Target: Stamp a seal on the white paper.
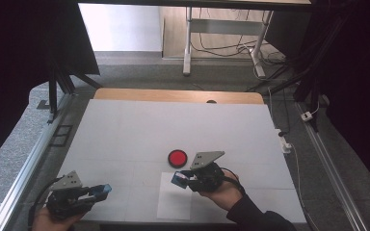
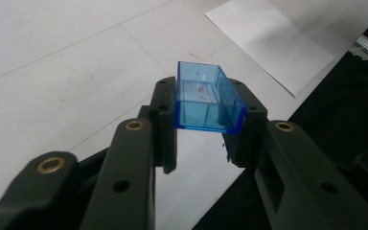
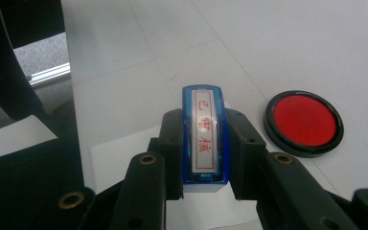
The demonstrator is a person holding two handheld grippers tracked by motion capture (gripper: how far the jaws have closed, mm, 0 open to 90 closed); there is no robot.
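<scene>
My left gripper [image 2: 206, 108] is shut on a clear blue stamp cap [image 2: 206, 98], hollow side up, held low over the table's front left corner; in the high view the left gripper [image 1: 103, 190] shows the cap [image 1: 104, 189] at its tip. My right gripper [image 3: 203, 139] is shut on a blue stamp [image 3: 204, 139] whose white label carries red characters. In the high view the right gripper [image 1: 179, 179] holds the stamp [image 1: 178, 178] above the top edge of a white paper sheet [image 1: 174, 202]. A round red ink pad [image 1: 177, 158] in a black rim lies just beyond, also the ink pad [image 3: 303, 122] right of the stamp.
The white table [image 1: 173, 130] has a wooden strip [image 1: 178, 95] along its far edge. Aluminium rails [image 1: 24, 168] run along both sides. A white connector and cable [image 1: 285, 143] lie off the right edge. Desk legs and cables [image 1: 221, 45] stand on the floor beyond.
</scene>
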